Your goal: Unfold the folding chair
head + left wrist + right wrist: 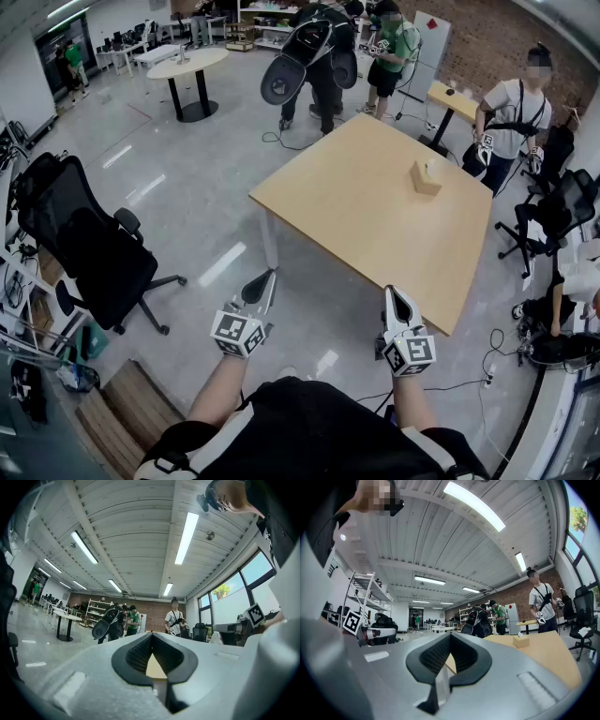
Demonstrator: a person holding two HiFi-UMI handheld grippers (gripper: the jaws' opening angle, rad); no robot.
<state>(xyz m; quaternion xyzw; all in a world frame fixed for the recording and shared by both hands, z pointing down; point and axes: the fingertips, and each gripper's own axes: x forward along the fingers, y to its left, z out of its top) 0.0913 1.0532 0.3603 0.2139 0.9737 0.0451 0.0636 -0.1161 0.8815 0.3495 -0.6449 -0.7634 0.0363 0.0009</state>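
In front of the wooden table (356,206), both forearms reach forward side by side, holding the left gripper (262,281) and right gripper (394,298) level, jaws closed on nothing.

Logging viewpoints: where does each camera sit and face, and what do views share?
Head view: on the person's head, steeply down at the wooden table; forearms, left gripper, right gripper show.
Left gripper view: on that gripper, level along shut jaws toward the table.
Right gripper view: likewise, shut jaws, facing table and small box.
Shared: the table, in all three.
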